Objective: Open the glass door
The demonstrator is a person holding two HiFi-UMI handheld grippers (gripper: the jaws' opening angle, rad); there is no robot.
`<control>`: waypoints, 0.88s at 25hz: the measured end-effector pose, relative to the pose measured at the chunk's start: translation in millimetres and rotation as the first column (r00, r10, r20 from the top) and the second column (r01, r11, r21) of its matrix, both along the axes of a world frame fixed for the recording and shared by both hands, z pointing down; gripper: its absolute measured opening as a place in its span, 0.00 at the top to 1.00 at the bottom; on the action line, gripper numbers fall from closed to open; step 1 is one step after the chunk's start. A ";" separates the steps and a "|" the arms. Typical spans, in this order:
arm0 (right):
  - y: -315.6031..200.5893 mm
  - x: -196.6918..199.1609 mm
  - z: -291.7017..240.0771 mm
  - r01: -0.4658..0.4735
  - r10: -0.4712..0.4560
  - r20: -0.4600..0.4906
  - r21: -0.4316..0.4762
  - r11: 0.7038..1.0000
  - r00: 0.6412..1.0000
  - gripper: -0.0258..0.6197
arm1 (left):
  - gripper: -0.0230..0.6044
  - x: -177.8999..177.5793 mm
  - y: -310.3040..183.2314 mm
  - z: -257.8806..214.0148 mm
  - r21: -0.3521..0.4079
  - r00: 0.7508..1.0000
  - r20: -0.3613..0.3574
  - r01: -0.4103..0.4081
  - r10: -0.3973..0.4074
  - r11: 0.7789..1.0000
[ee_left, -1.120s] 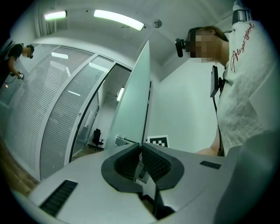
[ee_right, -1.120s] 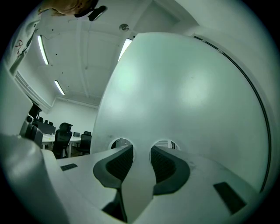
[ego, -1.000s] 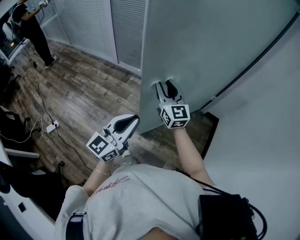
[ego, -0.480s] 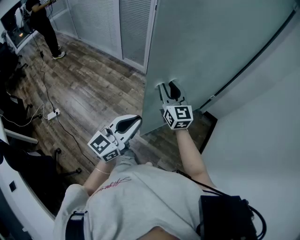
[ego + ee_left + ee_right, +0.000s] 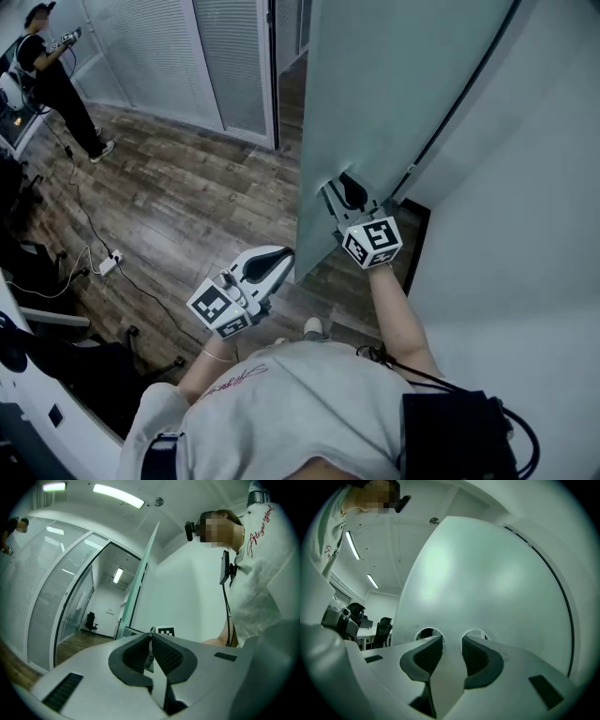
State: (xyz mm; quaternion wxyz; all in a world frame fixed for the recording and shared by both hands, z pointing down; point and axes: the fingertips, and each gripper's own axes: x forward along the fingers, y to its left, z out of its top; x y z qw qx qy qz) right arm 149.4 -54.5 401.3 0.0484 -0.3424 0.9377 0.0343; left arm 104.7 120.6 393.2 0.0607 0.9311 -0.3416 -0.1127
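Observation:
The frosted glass door stands ajar, and a dark doorway gap shows along its left edge. My right gripper has its tips against the door's lower face, near that free edge. In the right gripper view the door fills the frame, and the right gripper is open a little with nothing between its pads. My left gripper hangs free over the floor, left of the door's edge, and is shut. In the left gripper view the left gripper has its pads touching, and the door is seen edge-on.
A white wall runs close on the right. Glass partitions with blinds stand at the back. Another person stands far left on the wood floor. A power strip with cables and dark chairs lie at the left.
The door has swung further away from me, and a doorway gap has opened beside its left edge. Both grippers have moved forward with it and kept their states.

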 end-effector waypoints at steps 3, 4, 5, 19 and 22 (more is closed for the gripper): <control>17.9 16.4 -3.7 -0.015 0.015 -0.006 0.007 1.000 1.000 0.75 | 0.91 4.3 17.8 2.4 -0.014 0.997 -0.002 -0.073 0.073 0.997; 20.9 22.0 -4.9 -0.015 0.015 -0.005 0.012 1.000 1.000 0.75 | 0.91 6.2 21.0 5.6 -0.028 0.996 -0.009 -0.094 0.093 0.995; 23.5 27.6 -5.4 -0.013 0.013 -0.007 0.015 1.000 1.000 0.75 | 0.91 8.7 24.1 9.2 -0.043 0.993 -0.021 -0.116 0.115 0.992; 69.7 106.8 -1.1 -0.005 0.005 0.004 0.016 1.000 1.000 0.75 | 0.91 66.1 37.7 7.1 -0.041 0.955 -0.004 -0.295 0.296 0.954; 78.8 118.5 -1.8 -0.010 0.010 0.000 0.004 1.000 1.000 0.76 | 0.91 82.2 38.7 0.9 -0.023 0.947 -0.005 -0.322 0.321 0.947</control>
